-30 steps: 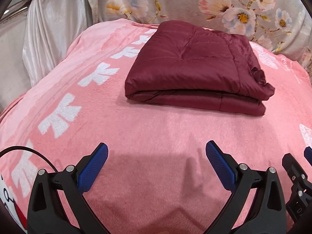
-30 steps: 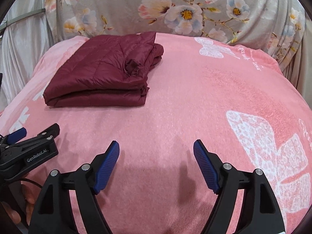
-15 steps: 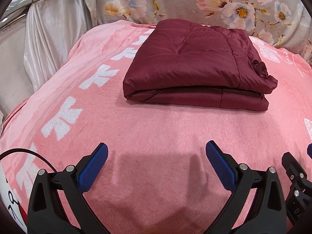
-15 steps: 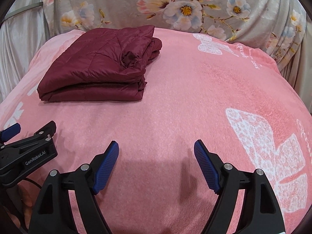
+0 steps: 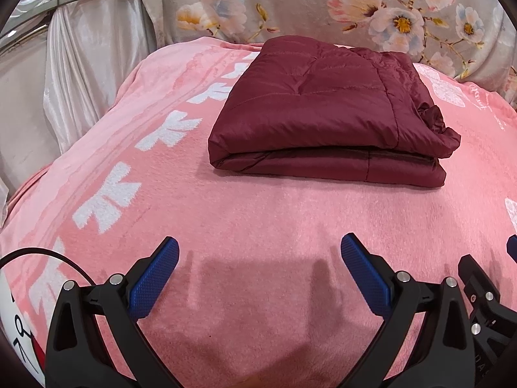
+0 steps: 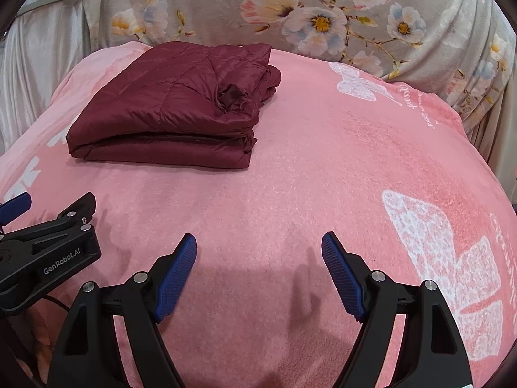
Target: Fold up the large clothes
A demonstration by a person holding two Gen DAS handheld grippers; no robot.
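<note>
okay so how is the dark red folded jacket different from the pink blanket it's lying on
The maroon jacket is plain and one colour; the pink blanket carries white bow and butterfly prints. The jacket has smooth, shiny, quilted fabric; the blanket looks fuzzy and matte. The jacket is folded into a compact stacked bundle; the blanket is spread flat and reaches well beyond it on all sides. Both are soft textiles, untouched by either gripper.
</note>
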